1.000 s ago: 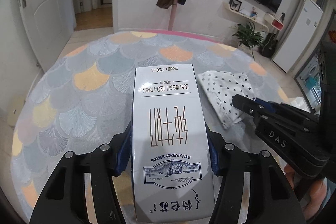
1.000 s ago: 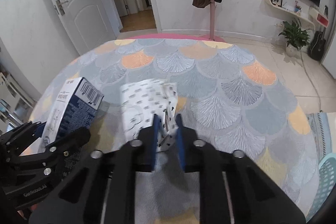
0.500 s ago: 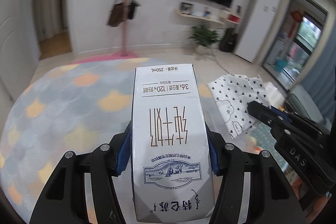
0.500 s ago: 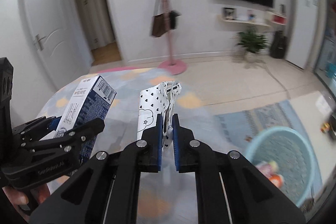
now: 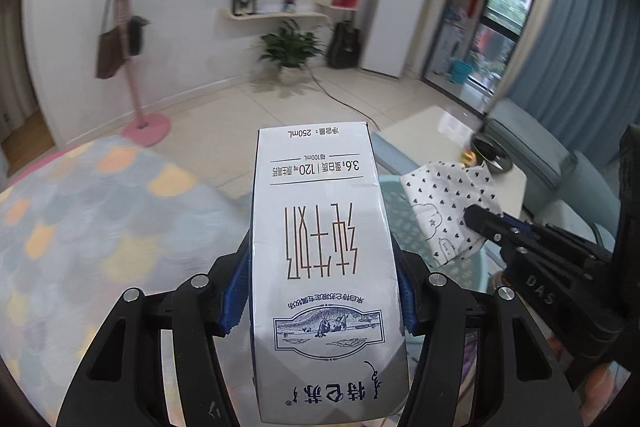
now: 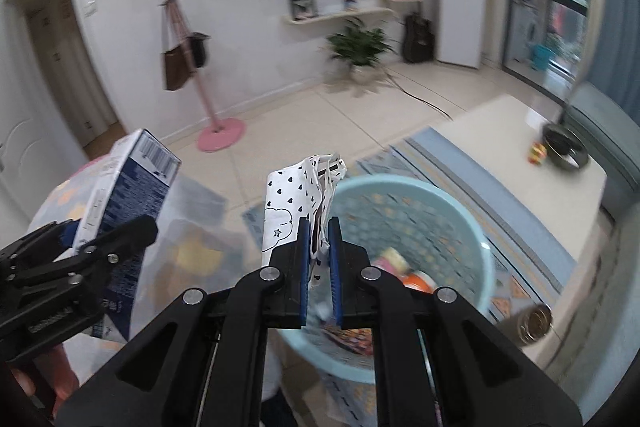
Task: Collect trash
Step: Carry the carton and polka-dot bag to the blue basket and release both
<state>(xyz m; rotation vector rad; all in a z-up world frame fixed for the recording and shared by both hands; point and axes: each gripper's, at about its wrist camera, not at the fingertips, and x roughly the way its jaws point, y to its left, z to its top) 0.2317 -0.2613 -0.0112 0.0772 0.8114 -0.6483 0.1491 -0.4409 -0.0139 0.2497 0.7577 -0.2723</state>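
The left gripper (image 5: 320,291) has its fingers (image 5: 234,291) about half open and clamped on the two narrow sides of a milk carton (image 5: 320,259), low on its body. The carton is a small rectangular box of coated card, white on the front and dark blue on the side, with flat faces and crisp edges. It looks light, probably empty, and stiff enough to take a squeeze on its sides, though the glossy skin could slip if the grip loosens. Across the narrow sides, where it is held, seems the soundest place.

The right gripper (image 6: 319,247) has its fingers (image 6: 304,259) nearly closed, pinching a paper bag (image 6: 288,203), white with small black hearts and a cloud drawing. The bag is thin, creased and limp, so it should weigh almost nothing and will flop or flutter when let go; any folded edge will do for a hold.

Just beyond and below the bag stands a pale blue plastic basket (image 6: 452,215), round, with perforated walls and some wrappers already in it. It stands on a patterned blue mat (image 6: 516,227) beside a pale, smooth surface (image 6: 500,131). Farther off is tiled floor (image 6: 320,131).
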